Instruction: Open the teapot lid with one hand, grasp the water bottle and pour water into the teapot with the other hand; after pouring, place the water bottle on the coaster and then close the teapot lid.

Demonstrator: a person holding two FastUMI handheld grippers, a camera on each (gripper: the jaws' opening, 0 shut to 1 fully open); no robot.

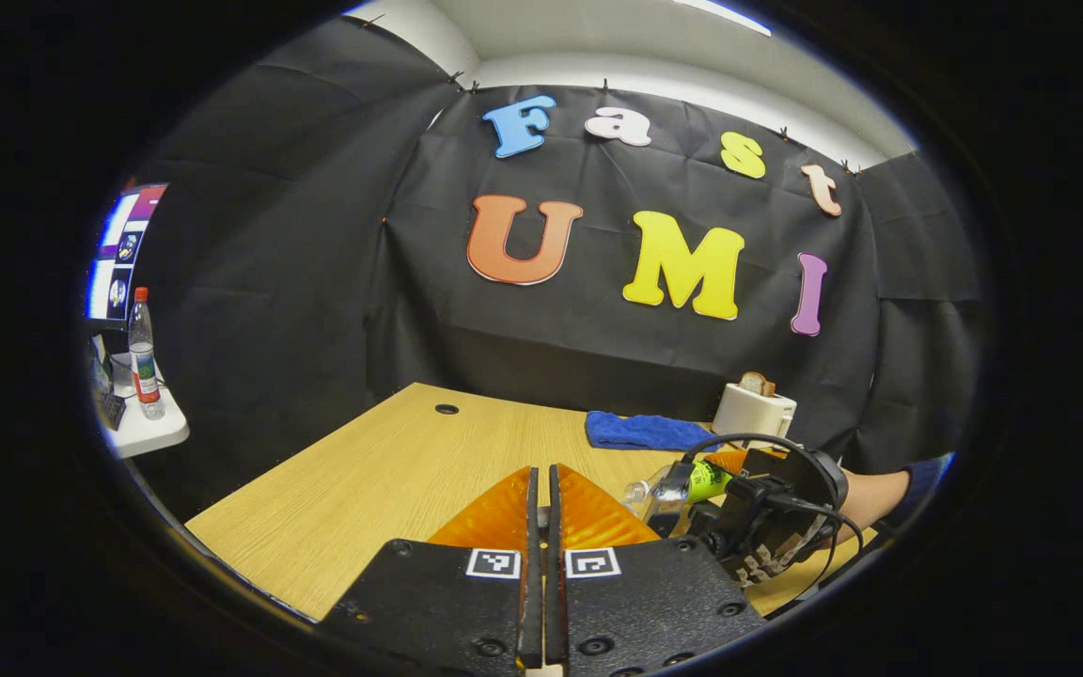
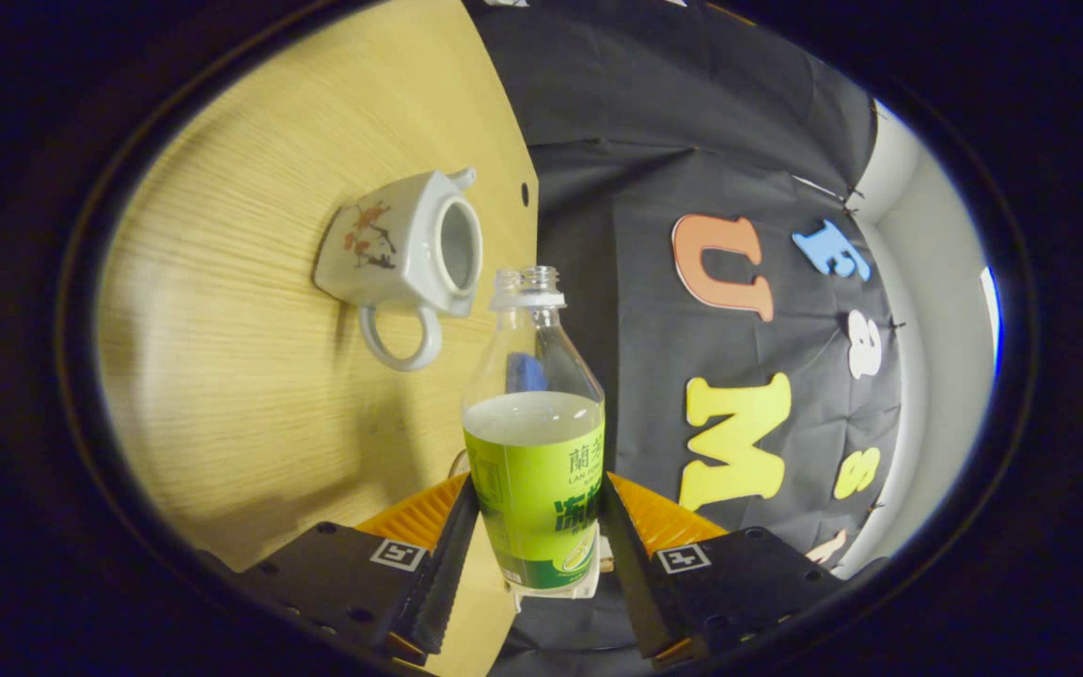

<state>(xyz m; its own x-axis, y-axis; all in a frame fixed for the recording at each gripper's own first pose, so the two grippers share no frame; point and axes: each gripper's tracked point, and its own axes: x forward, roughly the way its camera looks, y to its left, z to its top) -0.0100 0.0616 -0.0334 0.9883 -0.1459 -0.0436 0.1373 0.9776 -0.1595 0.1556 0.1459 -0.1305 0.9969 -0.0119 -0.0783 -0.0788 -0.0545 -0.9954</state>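
My right claw (image 2: 534,550) grips the green-labelled water bottle (image 2: 534,442) by its lower body, both fingers pressed on the label; the bottle is uncapped, about half full, and tipped over so its mouth points toward the teapot (image 2: 400,252); the teapot sits on the wooden worktop (image 2: 222,376) with its lid off and its opening bare, the bottle's mouth just beside the rim, and I see no stream yet. To pour well, I judge I should bring the mouth squarely over the opening before tilting further, then roll the wrist slowly so the water does not run down the pot's side; the squeeze should stay firm but not crush the thin plastic. My left claw (image 1: 542,512) is clenched with only a slit between the fingers, raised over the worktop's near edge; whether it pinches the lid I cannot tell. Counted: one teapot; one bottle in hand, a second bottle (image 1: 143,353) on a side shelf; one blue cloth (image 1: 645,431) and one toaster (image 1: 753,409) by the far edge.
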